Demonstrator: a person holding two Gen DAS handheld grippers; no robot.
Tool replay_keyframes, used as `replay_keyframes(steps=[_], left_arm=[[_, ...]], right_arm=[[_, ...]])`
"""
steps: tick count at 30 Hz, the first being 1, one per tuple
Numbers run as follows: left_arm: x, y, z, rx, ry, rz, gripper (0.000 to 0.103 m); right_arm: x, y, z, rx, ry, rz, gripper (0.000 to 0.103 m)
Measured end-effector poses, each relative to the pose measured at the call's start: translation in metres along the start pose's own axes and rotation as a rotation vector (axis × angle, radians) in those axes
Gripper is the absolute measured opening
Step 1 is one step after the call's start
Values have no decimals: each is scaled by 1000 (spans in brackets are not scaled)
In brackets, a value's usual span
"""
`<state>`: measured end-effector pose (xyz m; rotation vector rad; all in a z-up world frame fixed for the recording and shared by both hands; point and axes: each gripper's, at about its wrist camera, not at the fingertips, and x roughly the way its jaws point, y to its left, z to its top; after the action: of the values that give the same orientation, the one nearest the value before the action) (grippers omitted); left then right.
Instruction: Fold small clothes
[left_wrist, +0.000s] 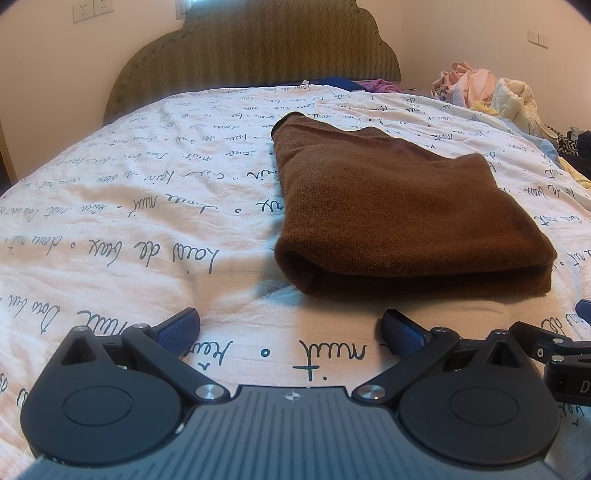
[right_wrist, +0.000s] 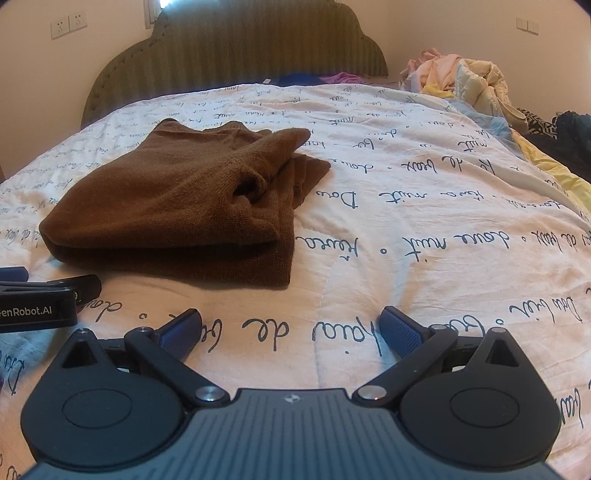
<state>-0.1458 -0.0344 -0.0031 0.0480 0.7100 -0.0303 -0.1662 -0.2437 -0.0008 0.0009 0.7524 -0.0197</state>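
A brown knit garment (left_wrist: 399, 206) lies folded on the white bedspread (left_wrist: 147, 206), ahead and to the right of my left gripper (left_wrist: 291, 328). In the right wrist view the same garment (right_wrist: 177, 206) lies ahead and to the left of my right gripper (right_wrist: 291, 328), with a sleeve end tucked at its right side. Both grippers are open, empty, and a short way back from the garment's near folded edge. The right gripper's side (left_wrist: 554, 347) shows at the left view's right edge; the left gripper's side (right_wrist: 40, 299) shows at the right view's left edge.
A green padded headboard (left_wrist: 258, 48) stands at the far end of the bed. A heap of pale clothes (right_wrist: 458, 77) and dark items (right_wrist: 569, 129) lies at the bed's far right. Blue and purple clothes (right_wrist: 317, 78) lie by the headboard.
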Motion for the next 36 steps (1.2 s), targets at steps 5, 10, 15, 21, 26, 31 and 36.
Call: replay_keyframes(steps=[5,10,15,21,26,31,36], left_arm=[[0,0,0,-1,0,0,103],[0,0,0,0,0,1,103],[0,0,0,0,0,1,103],[0,0,0,0,0,1,103],[0,0,0,0,0,1,103],[0,0,0,1,-1,2,103],[0,1,0,-8,1,-4,103]], right_arm=[[0,0,0,0,0,-1,103],[0,0,0,0,0,0,103],[-1,0,-1,0,-1,0,103],[-1,0,-1,1,-2,1,103],[-1,0,0,0,-2,3,103],[-1,0,-1,1,-2,3,103],[-1,0,-1,2,-3,3,103]])
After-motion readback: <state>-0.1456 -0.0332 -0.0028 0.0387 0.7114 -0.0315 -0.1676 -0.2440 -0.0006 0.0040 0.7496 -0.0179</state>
